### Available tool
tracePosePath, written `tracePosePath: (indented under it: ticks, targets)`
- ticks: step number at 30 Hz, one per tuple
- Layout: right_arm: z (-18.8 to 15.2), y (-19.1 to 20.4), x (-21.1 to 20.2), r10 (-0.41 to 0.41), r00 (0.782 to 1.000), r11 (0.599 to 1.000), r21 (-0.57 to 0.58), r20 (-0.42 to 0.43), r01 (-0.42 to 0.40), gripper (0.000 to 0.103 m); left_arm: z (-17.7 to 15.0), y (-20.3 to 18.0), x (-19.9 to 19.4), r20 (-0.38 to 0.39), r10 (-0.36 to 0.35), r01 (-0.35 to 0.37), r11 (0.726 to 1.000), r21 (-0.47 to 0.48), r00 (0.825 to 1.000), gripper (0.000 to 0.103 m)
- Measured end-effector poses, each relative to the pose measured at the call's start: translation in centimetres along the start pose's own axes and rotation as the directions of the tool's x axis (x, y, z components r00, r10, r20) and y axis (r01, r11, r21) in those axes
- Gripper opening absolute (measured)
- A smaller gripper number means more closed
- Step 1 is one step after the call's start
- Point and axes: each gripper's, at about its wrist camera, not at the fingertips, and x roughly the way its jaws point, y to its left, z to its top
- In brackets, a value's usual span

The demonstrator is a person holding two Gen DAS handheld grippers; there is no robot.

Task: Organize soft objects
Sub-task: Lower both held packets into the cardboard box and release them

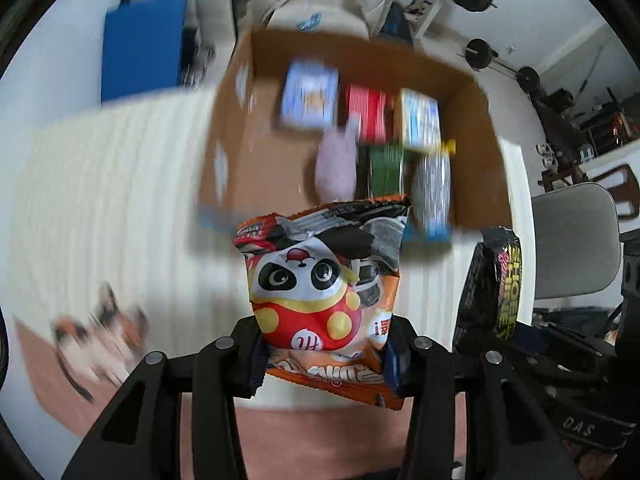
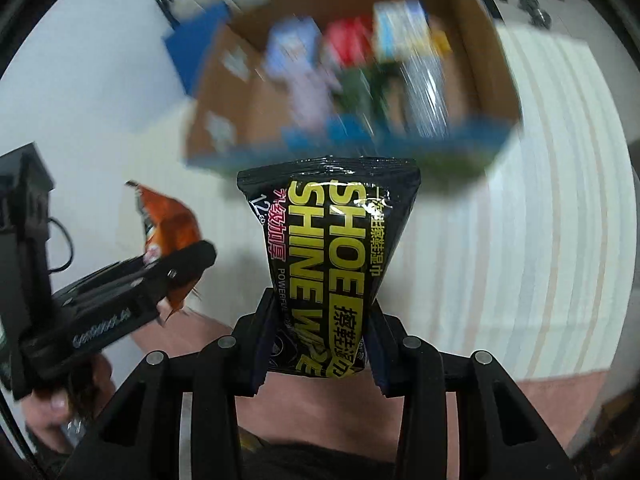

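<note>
My left gripper point(image 1: 324, 354) is shut on an orange snack bag with a panda print point(image 1: 320, 288) and holds it in the air before a cardboard box point(image 1: 244, 148). My right gripper point(image 2: 320, 350) is shut on a black shoe shine wipe pack point(image 2: 332, 252), also in the air before the box point(image 2: 224, 92). The wipe pack shows at the right of the left wrist view point(image 1: 492, 288). The snack bag and left gripper show at the left of the right wrist view point(image 2: 168, 220). The box is blurred.
The box holds several packs: blue point(image 1: 310, 96), red point(image 1: 366, 110), green point(image 1: 384, 170), pale purple point(image 1: 336, 164) and silver point(image 1: 432, 188). It stands on a cream striped cloth point(image 1: 112, 184). A grey chair point(image 1: 576, 240) is at the right. A blurred cat-patterned item point(image 1: 100, 328) lies lower left.
</note>
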Motion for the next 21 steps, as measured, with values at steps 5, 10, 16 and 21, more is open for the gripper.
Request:
tracePosePath:
  ticks: [5,10,16,21]
  targets:
    - [7.2,3.1,0.7,0.042,0.998,0.999,0.018,0.049,-0.043,0.043,9.3,2.1,-0.1,0.000,0.145,-0.144,0.987,0.074,0.989,0.042]
    - [12.3,4.7,5.1,0.067,0.997,0.996,0.063,0.038,-0.069,0.043,15.6,4.3,4.8,-0.143,0.144,-0.134,0.988,0.076,0.979,0.042]
    - [15.0,4.3,10.3,0.037,0.999,0.995,0.088,-0.008,-0.036,0.043,18.3,4.1,8.9,-0.239,0.170,-0.145,0.982,0.119,0.956,0.042]
    - [16.0,4.0,13.8,0.038,0.997,0.996,0.082,-0.064,-0.033,0.044,18.8,5.0,12.0,-0.312,0.222,-0.191,0.973,0.128,0.924,0.048]
